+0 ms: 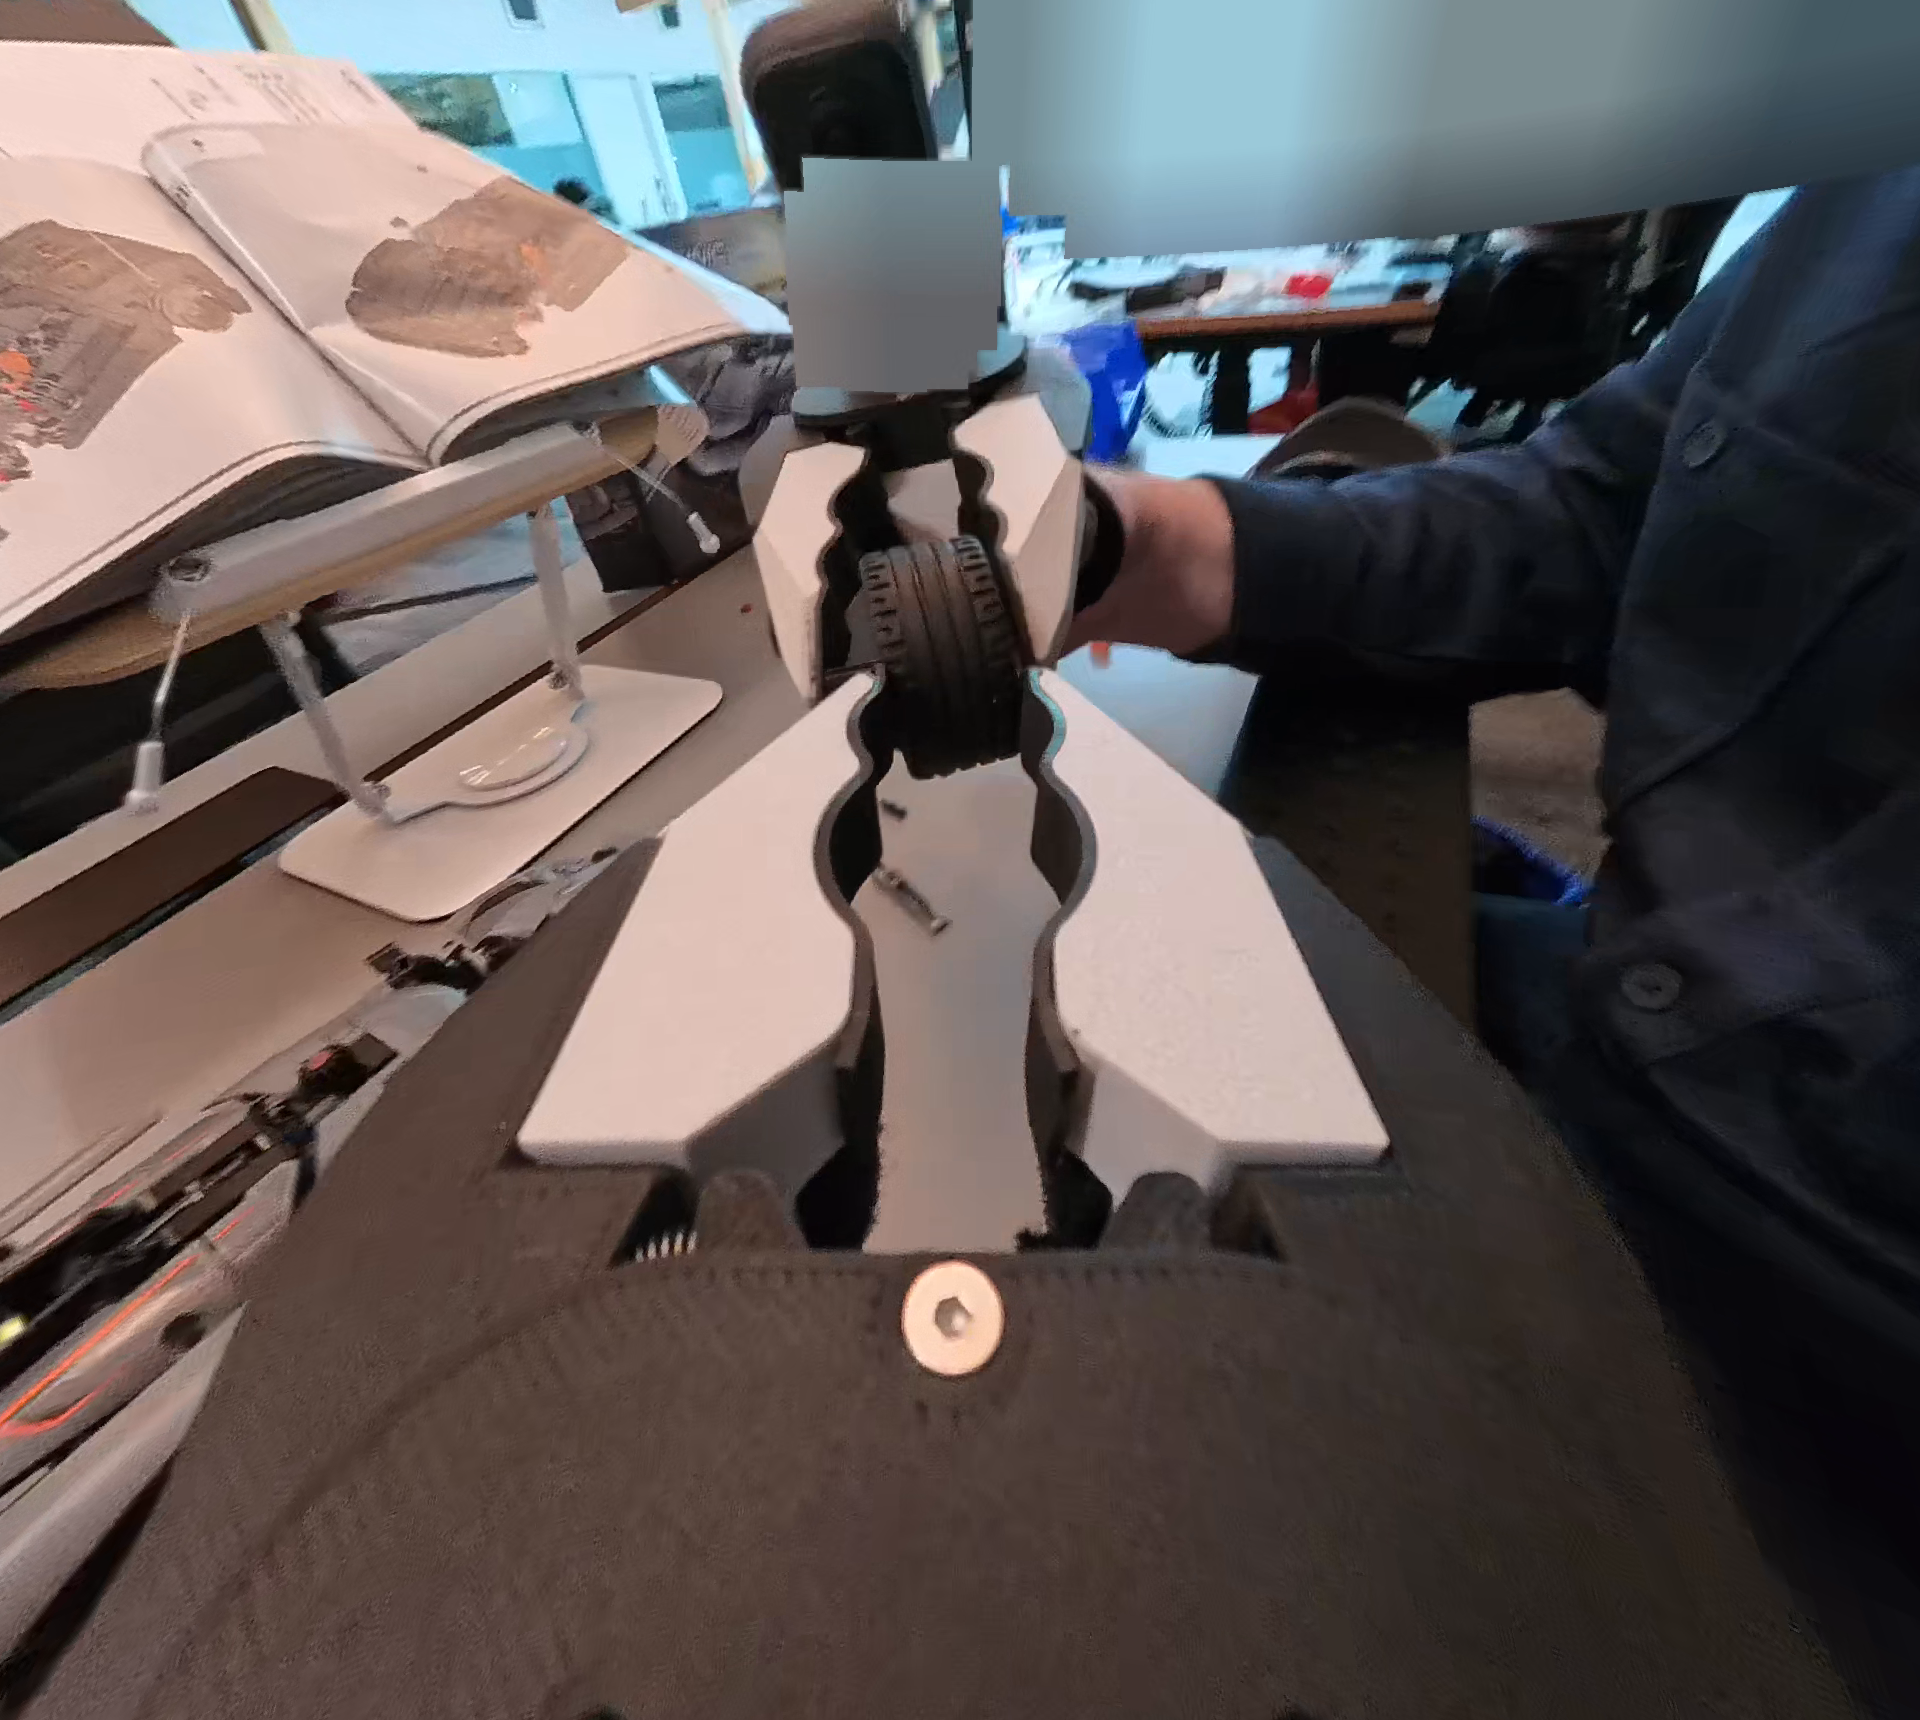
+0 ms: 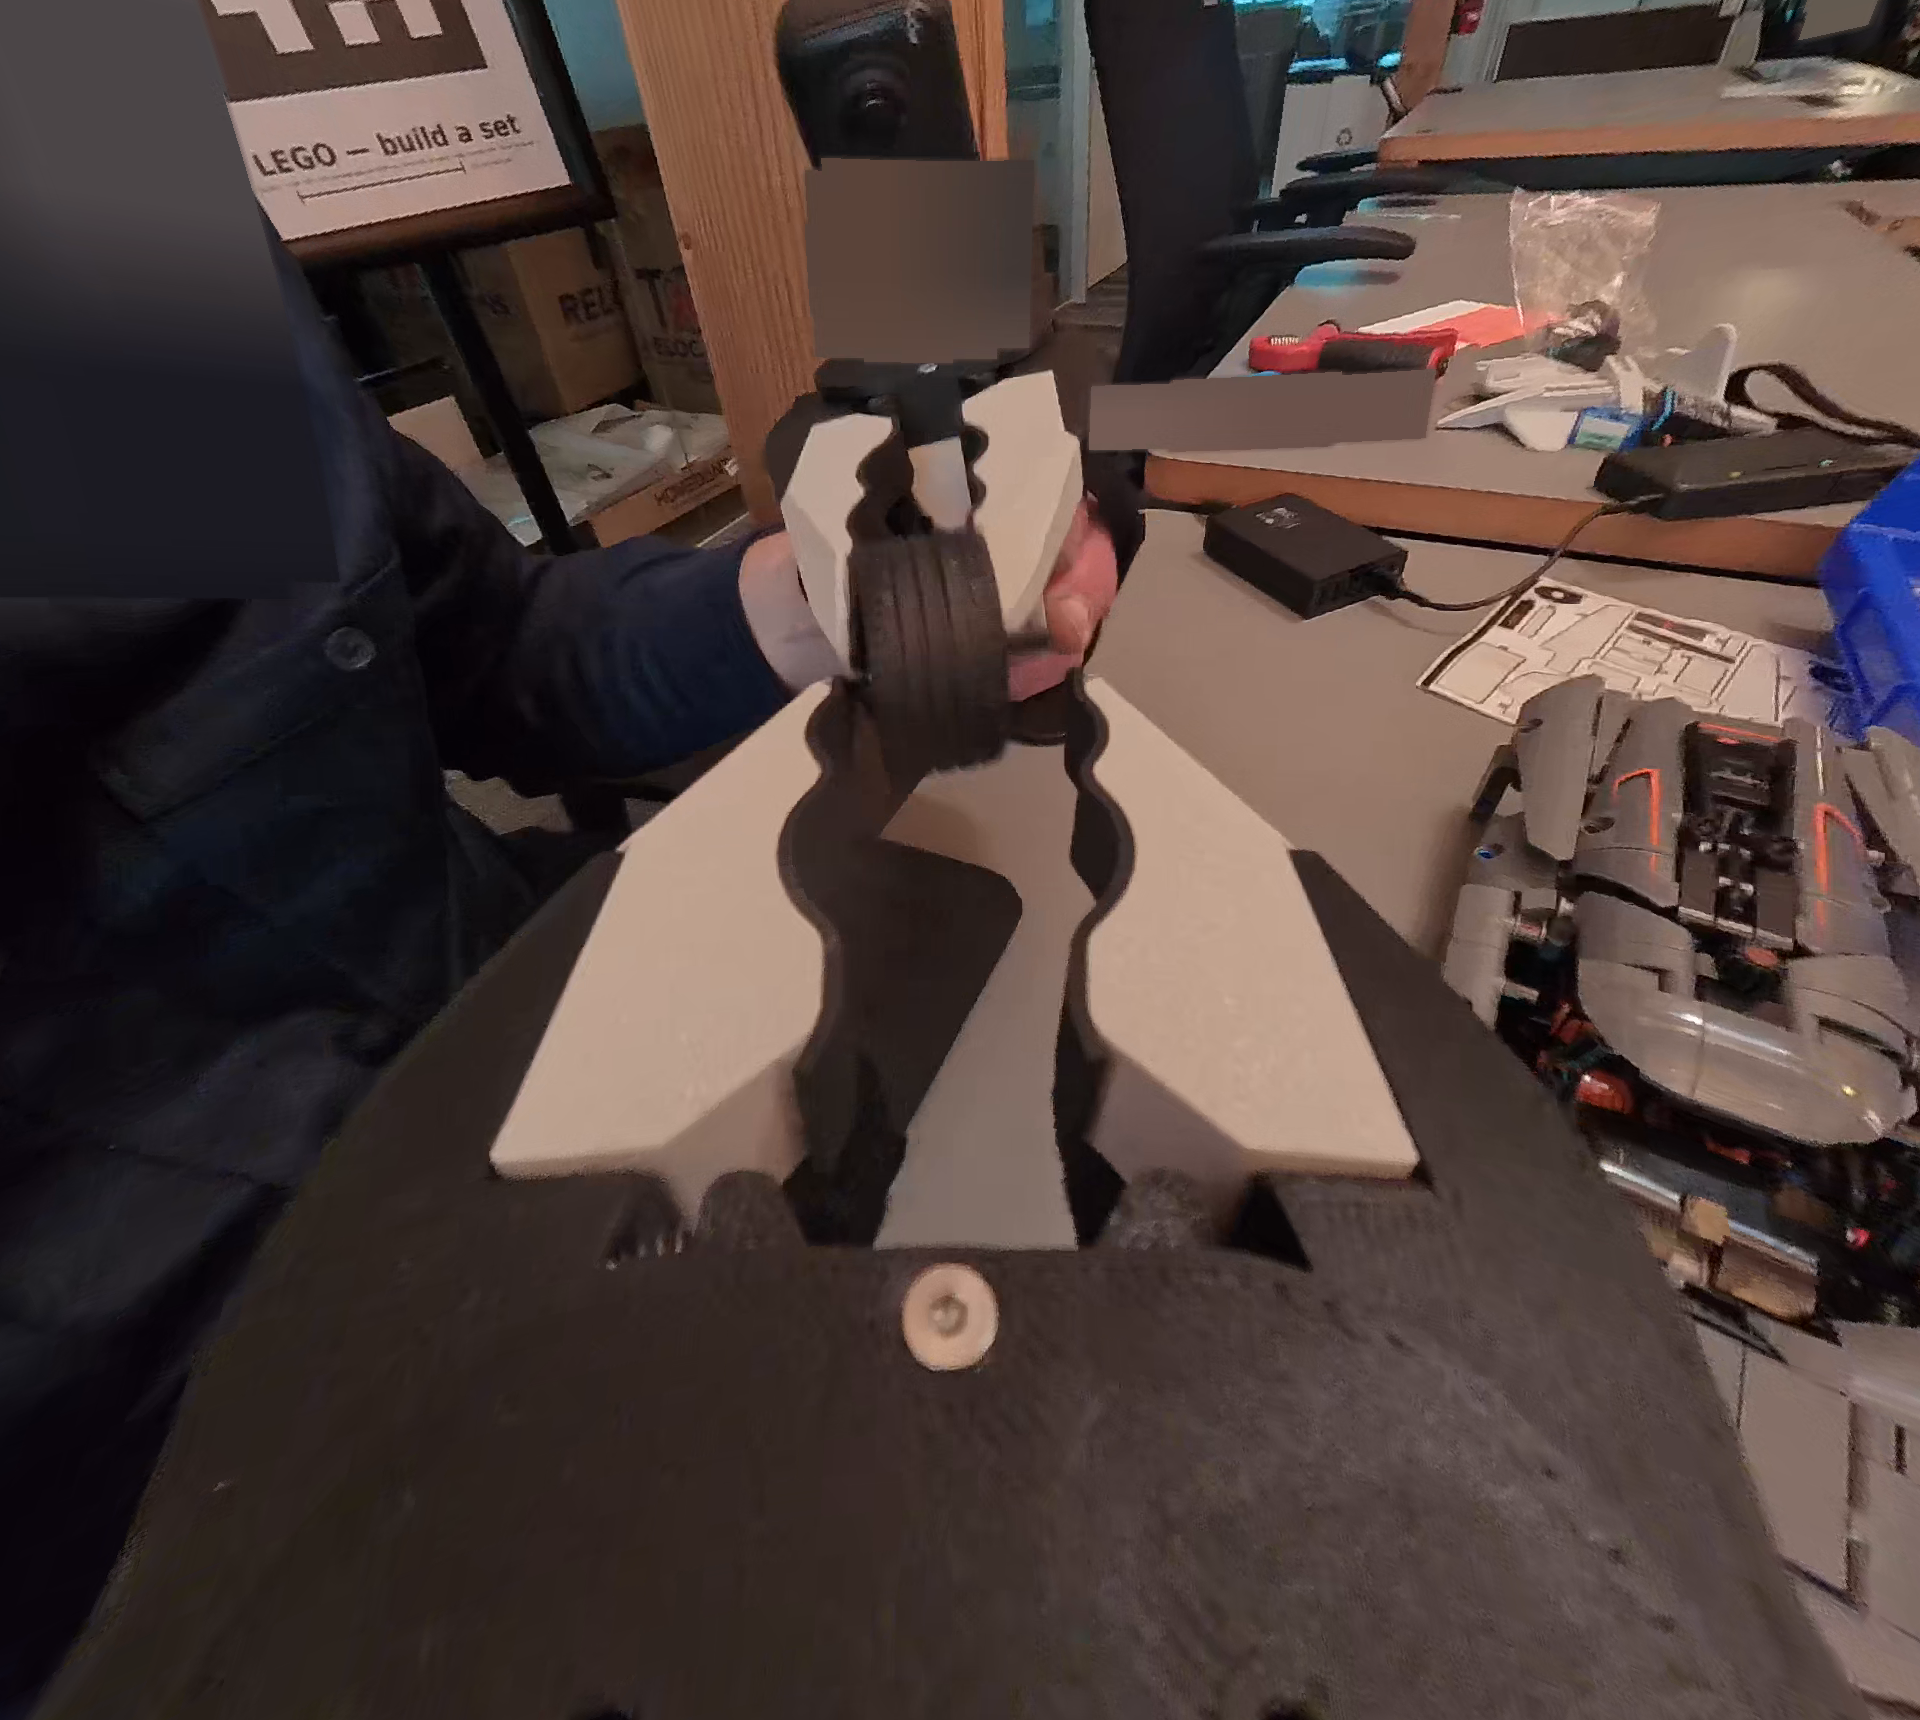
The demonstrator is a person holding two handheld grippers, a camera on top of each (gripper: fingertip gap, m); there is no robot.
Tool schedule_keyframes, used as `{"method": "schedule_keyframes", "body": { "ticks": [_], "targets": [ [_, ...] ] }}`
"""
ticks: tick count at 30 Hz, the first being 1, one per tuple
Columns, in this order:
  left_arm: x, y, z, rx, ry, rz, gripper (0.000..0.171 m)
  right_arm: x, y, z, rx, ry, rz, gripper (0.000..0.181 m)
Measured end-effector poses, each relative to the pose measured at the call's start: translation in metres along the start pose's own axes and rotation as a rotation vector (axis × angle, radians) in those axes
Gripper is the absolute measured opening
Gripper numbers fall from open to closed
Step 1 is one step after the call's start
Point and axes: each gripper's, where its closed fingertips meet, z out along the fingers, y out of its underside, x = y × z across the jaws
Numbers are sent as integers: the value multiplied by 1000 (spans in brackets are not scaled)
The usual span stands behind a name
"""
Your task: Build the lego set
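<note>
Tyre (image 1: 951, 657): black, ribbed, held up in the air between my two grippers, which face each other tip to tip.
Left gripper (image 1: 951, 714): my white fingers (image 1: 717, 974) close in on the near part of the tyre at their tips; the wavy inner edges stand apart further back. I read it as grasping the tyre.
Right gripper (image 2: 951, 714): its tips also pinch the tyre from the opposite side, so both grip the same piece. In the left wrist view it shows across from me (image 1: 914, 548), with my hand (image 1: 1153, 564) behind it.
Left hand (image 2: 1075, 590): seen in the right wrist view, wrapped around the far gripper's handle, dark blue sleeve (image 2: 582, 652) leading back to me.
Car (image 2: 1704, 922): grey Lego model with orange lines, lying on the grey table (image 2: 1299, 735) to the right, well apart from the tyre.
Sheet (image 2: 1621, 647): printed paper flat on the table just beyond the car.
Booklet (image 1: 312, 340): open on a white stand (image 1: 499, 787) at my left, tilted towards me.
Small parts (image 1: 914, 896): a few dark bits on the table below the left gripper; too small to tell their kind.
Black box (image 2: 1304, 553): on the table with a cable, beyond the sheet.
</note>
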Motion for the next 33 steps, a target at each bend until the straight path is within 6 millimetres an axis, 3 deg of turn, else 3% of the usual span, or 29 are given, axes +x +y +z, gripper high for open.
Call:
{"method": "schedule_keyframes", "body": {
  "ticks": [3,10,14,33],
  "targets": [
    [-3,-5,-6,49,14,-48,21,0,-5,-6,28,-4,6,28],
    [-1,6,2,-19,4,-22,21,3,-1,1,7,23,8,31],
    [-3,5,1,-10,-9,-24,21,3,-2,0,7,38,-15,23],
    [3,3,1,17,35,-35,19,0,0,-1,-12,43,-94,21]
  ]
}}
